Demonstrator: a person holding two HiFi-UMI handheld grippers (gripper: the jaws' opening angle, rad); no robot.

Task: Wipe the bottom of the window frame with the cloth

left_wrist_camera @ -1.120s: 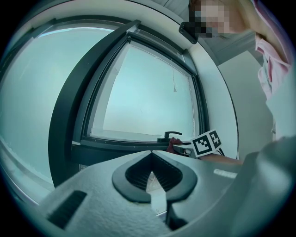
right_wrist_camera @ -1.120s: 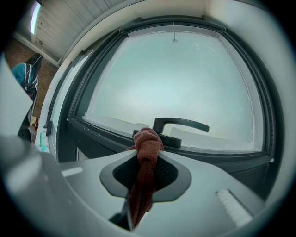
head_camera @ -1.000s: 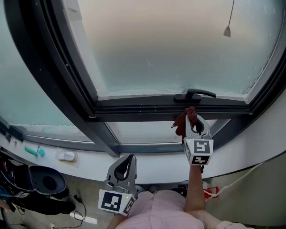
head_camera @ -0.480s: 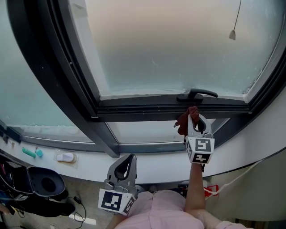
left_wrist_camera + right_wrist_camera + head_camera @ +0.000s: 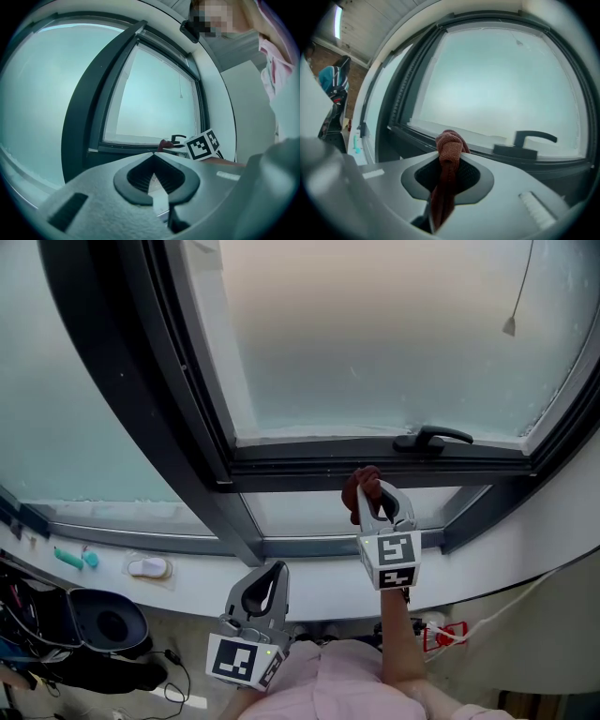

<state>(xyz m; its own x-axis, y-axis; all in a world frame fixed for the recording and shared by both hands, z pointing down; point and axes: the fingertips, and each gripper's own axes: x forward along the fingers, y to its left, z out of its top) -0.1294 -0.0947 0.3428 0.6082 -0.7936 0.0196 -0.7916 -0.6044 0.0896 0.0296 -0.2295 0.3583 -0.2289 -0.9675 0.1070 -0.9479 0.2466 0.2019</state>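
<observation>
Right gripper [image 5: 374, 505] clamps the cloth [image 5: 362, 484] by the frame [image 5: 309, 472] bottom – left gripper [image 5: 270, 576] hangs low, jaws together, empty.

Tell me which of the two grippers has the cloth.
The right gripper, up at the window frame, jaws shut on the reddish-brown cloth. The left gripper hangs lower, shut and empty.

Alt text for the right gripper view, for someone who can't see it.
The right gripper is shut on a reddish-brown cloth, its bunched end pointing at the window frame's dark bottom rail. A black handle sits on the rail at right, below frosted glass.
</observation>
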